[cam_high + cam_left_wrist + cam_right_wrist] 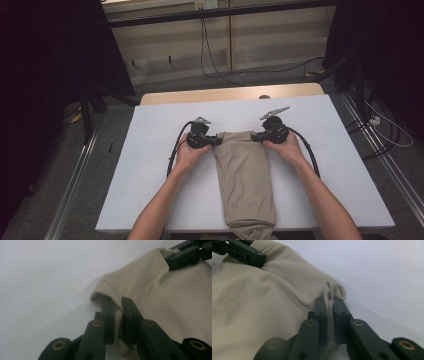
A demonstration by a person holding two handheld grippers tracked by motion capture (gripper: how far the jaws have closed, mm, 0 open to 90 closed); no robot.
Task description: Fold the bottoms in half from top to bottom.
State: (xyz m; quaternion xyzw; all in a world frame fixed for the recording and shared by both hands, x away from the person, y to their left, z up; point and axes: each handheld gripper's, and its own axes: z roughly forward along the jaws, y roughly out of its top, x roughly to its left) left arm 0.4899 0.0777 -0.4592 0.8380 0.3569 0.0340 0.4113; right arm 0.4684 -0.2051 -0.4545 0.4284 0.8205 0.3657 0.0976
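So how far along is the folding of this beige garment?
Done: the beige garment already lies as a long narrow strip on the white table, its near end hanging over the edge. In hand: the left claw and right claw each pinch a far corner. Left: probably folding that end towards the person.
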